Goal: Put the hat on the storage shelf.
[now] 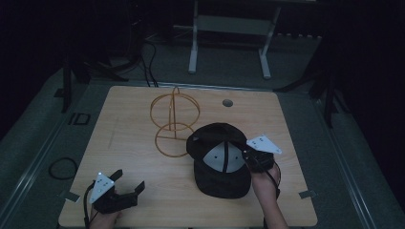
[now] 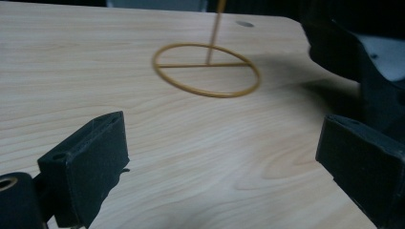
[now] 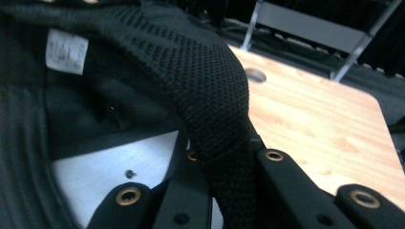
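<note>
A black cap (image 1: 220,160) with a grey inner panel lies upside down on the wooden table (image 1: 129,143), brim toward me. My right gripper (image 1: 248,156) is shut on the cap's mesh rim (image 3: 215,95), which runs up between its jaws in the right gripper view. A golden wire stand (image 1: 173,123) with a round base ring (image 2: 206,70) rises just left of the cap. My left gripper (image 1: 128,182) rests at the table's near left corner, open, with bare wood between its jaws; the gap (image 2: 224,157) shows in the left gripper view.
A round hole (image 1: 228,102) sits in the table's far right part. A white metal frame (image 1: 229,33) stands on the floor beyond the table. A black cable loop (image 1: 63,168) lies on the floor at the left.
</note>
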The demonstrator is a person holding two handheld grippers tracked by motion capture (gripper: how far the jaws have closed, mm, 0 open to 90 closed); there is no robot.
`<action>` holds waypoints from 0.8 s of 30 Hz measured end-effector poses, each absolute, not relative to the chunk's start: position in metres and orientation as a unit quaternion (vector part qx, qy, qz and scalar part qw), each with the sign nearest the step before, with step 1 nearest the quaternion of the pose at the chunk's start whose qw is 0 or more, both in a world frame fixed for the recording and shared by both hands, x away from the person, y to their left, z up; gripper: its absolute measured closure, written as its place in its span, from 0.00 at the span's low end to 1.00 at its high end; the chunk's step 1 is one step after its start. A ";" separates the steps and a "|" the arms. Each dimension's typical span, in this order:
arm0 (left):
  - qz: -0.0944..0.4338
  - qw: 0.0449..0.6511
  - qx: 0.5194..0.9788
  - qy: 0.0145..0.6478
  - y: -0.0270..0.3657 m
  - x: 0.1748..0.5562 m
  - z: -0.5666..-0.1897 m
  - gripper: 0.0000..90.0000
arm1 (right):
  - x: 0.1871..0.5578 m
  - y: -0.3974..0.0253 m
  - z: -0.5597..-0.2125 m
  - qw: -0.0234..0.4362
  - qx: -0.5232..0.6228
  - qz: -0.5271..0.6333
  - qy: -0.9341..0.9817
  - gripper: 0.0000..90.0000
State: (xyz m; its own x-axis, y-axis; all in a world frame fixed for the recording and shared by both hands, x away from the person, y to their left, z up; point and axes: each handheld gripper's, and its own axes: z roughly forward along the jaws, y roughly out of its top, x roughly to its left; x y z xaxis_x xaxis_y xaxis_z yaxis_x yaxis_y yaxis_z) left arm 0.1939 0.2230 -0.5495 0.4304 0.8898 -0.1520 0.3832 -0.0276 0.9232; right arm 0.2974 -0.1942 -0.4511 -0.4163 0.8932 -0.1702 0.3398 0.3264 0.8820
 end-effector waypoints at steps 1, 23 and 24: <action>0.248 0.514 0.676 0.466 0.220 0.193 -0.547 0.05 | 0.295 -0.193 -0.448 0.352 0.412 0.404 0.737 0.98; 0.215 0.545 0.722 0.368 0.173 0.202 -0.507 0.05 | 0.267 -0.176 -0.377 0.349 0.342 0.502 0.714 0.98; 0.215 0.546 0.723 0.364 0.170 0.204 -0.504 0.05 | 0.266 -0.176 -0.374 0.345 0.340 0.506 0.714 0.98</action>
State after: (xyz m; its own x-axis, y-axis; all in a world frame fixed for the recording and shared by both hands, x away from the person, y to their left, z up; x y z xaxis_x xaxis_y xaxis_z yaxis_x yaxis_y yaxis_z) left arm 0.2040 0.1700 -0.5043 0.6423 0.7617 -0.0858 0.2913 -0.1390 0.9465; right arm 0.2658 -0.1758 -0.3743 -0.5308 0.8344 -0.1486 0.1363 0.2571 0.9567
